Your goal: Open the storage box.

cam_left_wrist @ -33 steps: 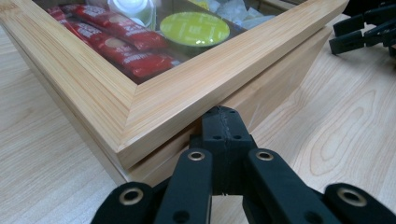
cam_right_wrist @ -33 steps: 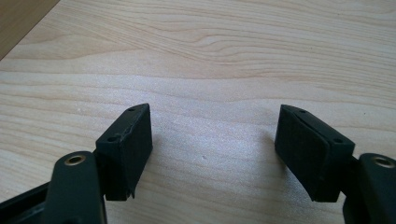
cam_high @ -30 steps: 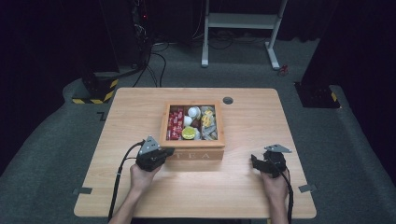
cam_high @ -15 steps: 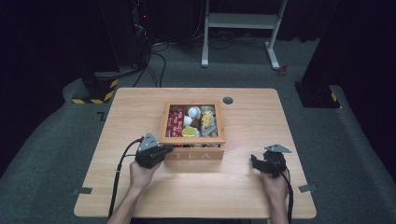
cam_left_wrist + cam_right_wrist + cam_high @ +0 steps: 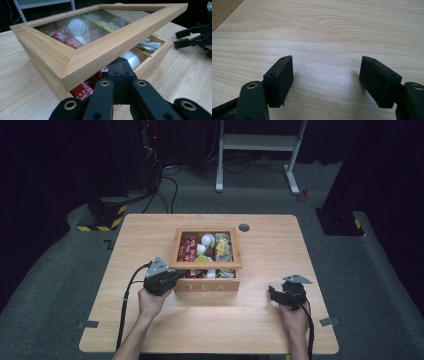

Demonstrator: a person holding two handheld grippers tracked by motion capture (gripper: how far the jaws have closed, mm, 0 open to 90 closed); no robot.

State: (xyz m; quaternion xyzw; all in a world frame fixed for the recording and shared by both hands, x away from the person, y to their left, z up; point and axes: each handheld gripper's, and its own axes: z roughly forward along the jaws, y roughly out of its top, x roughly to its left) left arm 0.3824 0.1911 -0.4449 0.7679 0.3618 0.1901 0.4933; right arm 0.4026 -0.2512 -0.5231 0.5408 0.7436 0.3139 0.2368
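Standing in a dark room on grey carpet, a light wooden table [image 5: 150, 240], with a white desk frame [image 5: 260, 142] and black-and-yellow striped bases [image 5: 102, 217] lying beyond it.

Pressing up under the near left corner of a glass-paned lid [image 5: 105, 47], the left gripper [image 5: 120, 75], jaws squeezed fully together with nothing between them, acting as a wedge rather than a clamp. Sitting mid-table, the wooden tea box [image 5: 206, 285], its lid tilting open at the near edge, baring red sachets [image 5: 82, 91] and a white creamer cup [image 5: 131, 58] inside. Resting low over bare tabletop well to the right of the box, the right gripper [image 5: 325, 82], jaws spread wide and empty.

Judging by this, being in the lid-opening step, barely begun. Calling next, probably, for raising the closed tip further along an arc toward the far hinge side, keeping contact under the frame to avoid slipping out and dropping the lid; perhaps steadying the box with the idle gripper.
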